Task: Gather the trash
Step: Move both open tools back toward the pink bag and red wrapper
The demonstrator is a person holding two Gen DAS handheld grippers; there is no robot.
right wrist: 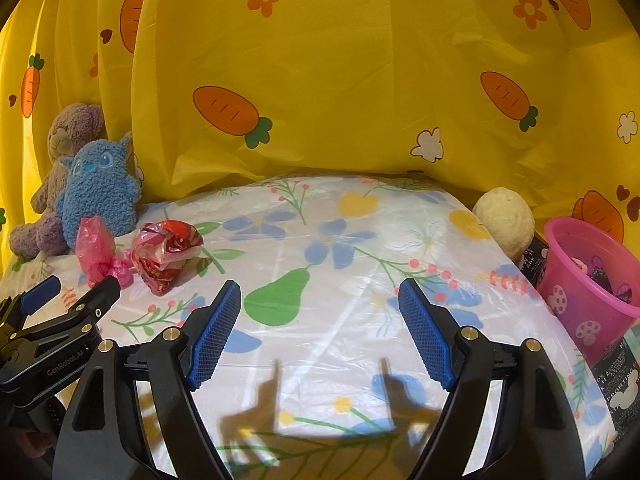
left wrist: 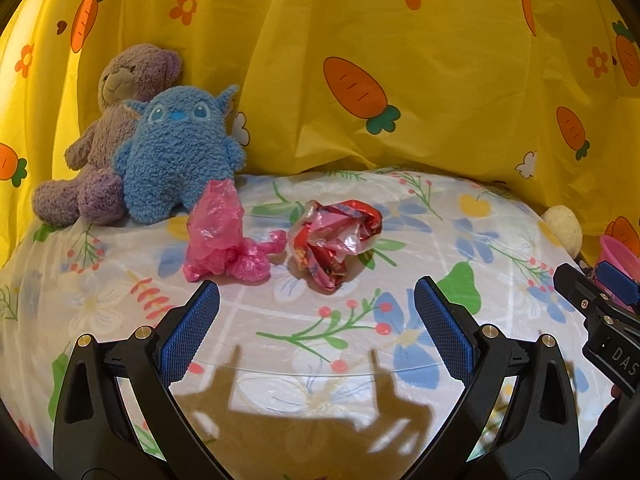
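A crumpled pink plastic bag (left wrist: 220,236) and a crumpled red foil wrapper (left wrist: 334,238) lie side by side on the flowered table cover (left wrist: 320,332). My left gripper (left wrist: 316,292) hovers open just short of them, nothing between its blue pads. In the right wrist view the same pink bag (right wrist: 98,252) and wrapper (right wrist: 166,252) sit at the far left. My right gripper (right wrist: 320,292) is open over bare cover, well right of the trash. A pink bin (right wrist: 588,280) with trash inside stands at the right edge.
A purple teddy bear (left wrist: 104,136) and a blue plush toy (left wrist: 176,152) lean against the yellow carrot-print curtain (left wrist: 400,60) at the back left. A cream plush ball (right wrist: 506,220) rests beside the bin. The right gripper's body (left wrist: 600,312) shows at the left view's right edge.
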